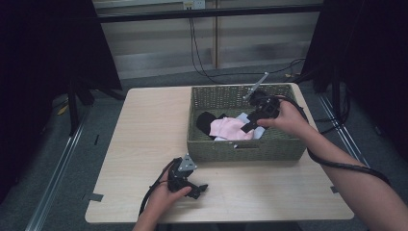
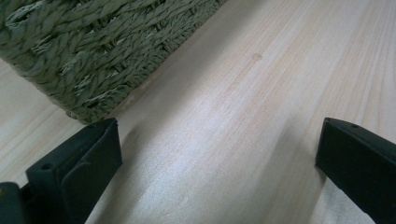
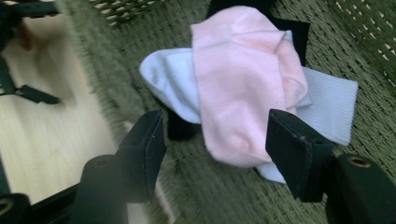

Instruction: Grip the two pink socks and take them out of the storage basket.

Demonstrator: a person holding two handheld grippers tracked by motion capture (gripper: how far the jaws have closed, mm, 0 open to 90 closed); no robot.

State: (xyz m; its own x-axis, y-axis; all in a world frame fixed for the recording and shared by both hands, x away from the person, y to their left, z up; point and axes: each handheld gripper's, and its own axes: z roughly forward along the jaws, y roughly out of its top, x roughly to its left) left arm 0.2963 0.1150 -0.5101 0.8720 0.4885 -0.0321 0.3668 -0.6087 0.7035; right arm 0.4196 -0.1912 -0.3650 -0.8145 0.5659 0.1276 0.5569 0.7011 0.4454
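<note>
**Right gripper over the socks in the basket**

The right gripper (image 3: pixel 212 140) hangs above the pink sock (image 3: pixel 243 84), jaws apart and gripping nothing. The sock lies on a white sock (image 3: pixel 170 77) inside the green woven basket (image 1: pixel 211 149). The left gripper (image 2: pixel 217 154) rests wide open on the worktop (image 1: pixel 144 125), just beside the basket.

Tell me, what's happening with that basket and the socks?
A person holds a grabbing tool in each hand. The right tool hangs over the green woven basket, jaws open around the tip of a pink sock without pinching it. The pink sock lies on top of a white sock and something black. The left tool rests open on the wooden table beside the basket, with nothing in it.
</note>
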